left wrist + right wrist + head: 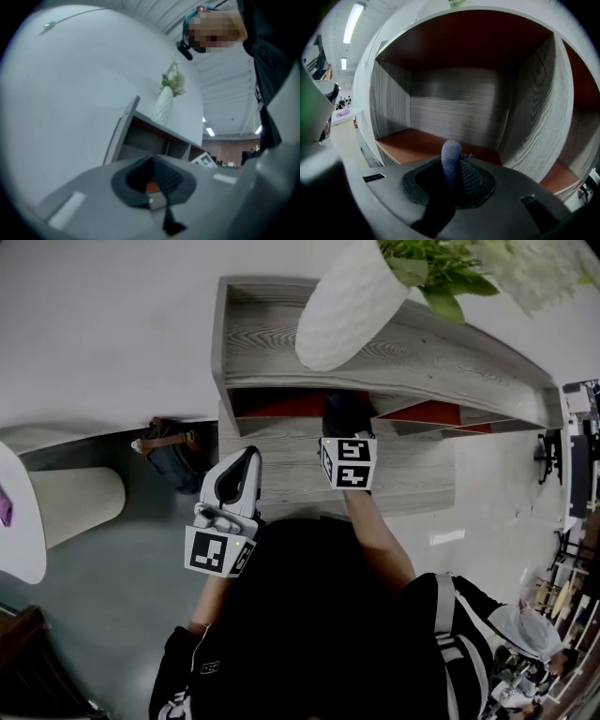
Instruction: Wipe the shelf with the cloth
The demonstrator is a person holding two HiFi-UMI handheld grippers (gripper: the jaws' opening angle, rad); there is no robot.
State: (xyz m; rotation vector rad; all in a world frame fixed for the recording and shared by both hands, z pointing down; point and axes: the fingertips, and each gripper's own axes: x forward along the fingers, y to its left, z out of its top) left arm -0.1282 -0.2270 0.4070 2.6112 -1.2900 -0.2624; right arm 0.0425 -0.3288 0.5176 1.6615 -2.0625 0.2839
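The grey wood shelf unit point(394, 357) has red-brown boards inside. In the head view my right gripper point(347, 423) reaches into its upper left compartment, marker cube toward me. The right gripper view shows that gripper point(452, 164) shut on a folded blue cloth point(451, 159), which sticks up between the pads just above the red-brown shelf board point(417, 144). My left gripper point(247, 460) hangs back in front of the unit's left end, away from the cloth. In its own view the left gripper point(152, 180) is shut and holds nothing, with the shelf unit point(145, 138) beyond.
A white ribbed vase point(347, 301) with a green plant stands on the unit's top, above the compartment. A dark bag point(173, 457) with a brown strap lies on the floor left of the unit. A beige cylinder point(75, 504) and white tabletop point(19, 521) are further left.
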